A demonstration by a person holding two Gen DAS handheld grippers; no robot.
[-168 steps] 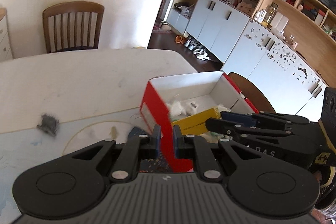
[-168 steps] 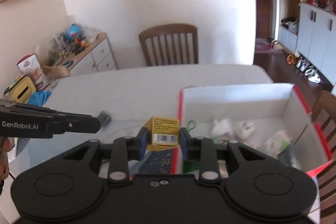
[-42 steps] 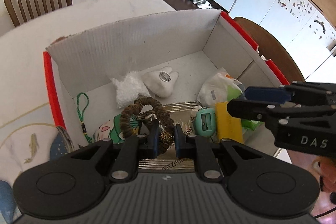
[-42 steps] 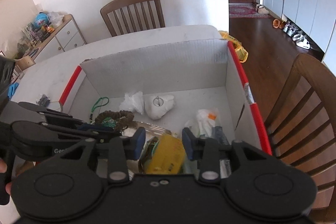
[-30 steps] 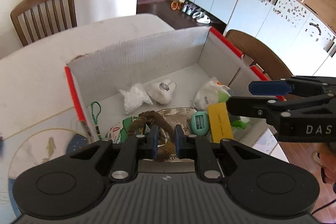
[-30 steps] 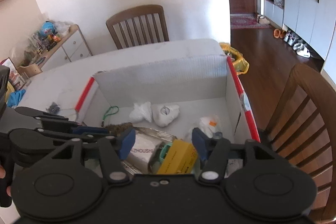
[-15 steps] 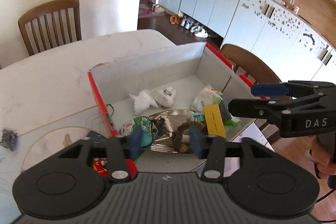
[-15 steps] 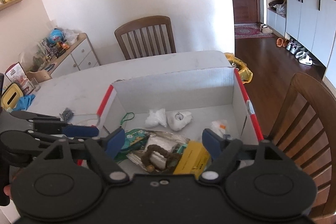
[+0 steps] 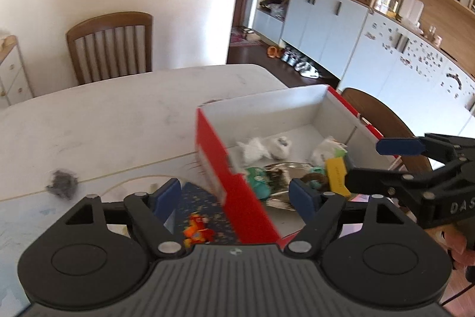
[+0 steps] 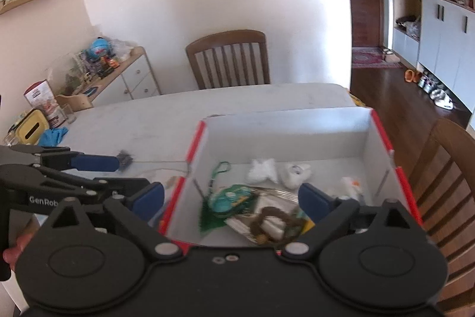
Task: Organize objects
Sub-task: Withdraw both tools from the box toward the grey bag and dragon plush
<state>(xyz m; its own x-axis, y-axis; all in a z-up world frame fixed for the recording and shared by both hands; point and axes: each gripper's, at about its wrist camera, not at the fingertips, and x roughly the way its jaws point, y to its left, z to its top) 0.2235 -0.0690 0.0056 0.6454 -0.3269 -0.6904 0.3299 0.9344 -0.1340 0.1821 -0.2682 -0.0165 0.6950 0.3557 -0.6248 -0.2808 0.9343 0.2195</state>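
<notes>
Box [image 10: 285, 135] is a red cardboard one with a plain white inside, sitting on the white tabletop [image 9: 118, 121] near its right edge, and it's got a jumble in it: a brown braided ring [image 10: 271, 220] lying on a silvery packet, a yellow carton [image 9: 337, 176] next to it, a green cord [image 10: 219, 170], some white crumpled bits at the back. Compared with a second or so ago, the ring isn't pinched in the left gripper [image 9: 236, 193] anymore and the yellow carton isn't between the right gripper's [image 10: 230, 199] fingers either; both are just lying in the box now, and both cameras sit further back and higher. Left fingers [image 9: 166, 193] are opening, spread wide with nothing held, straddling the box's near red wall. Right fingers [image 10: 311, 201] are opening too, about as wide as they go, empty, angled down over the box. There's also a small grey fuzzy clump [image 9: 62, 178] out on the tabletop, well left of the box.
</notes>
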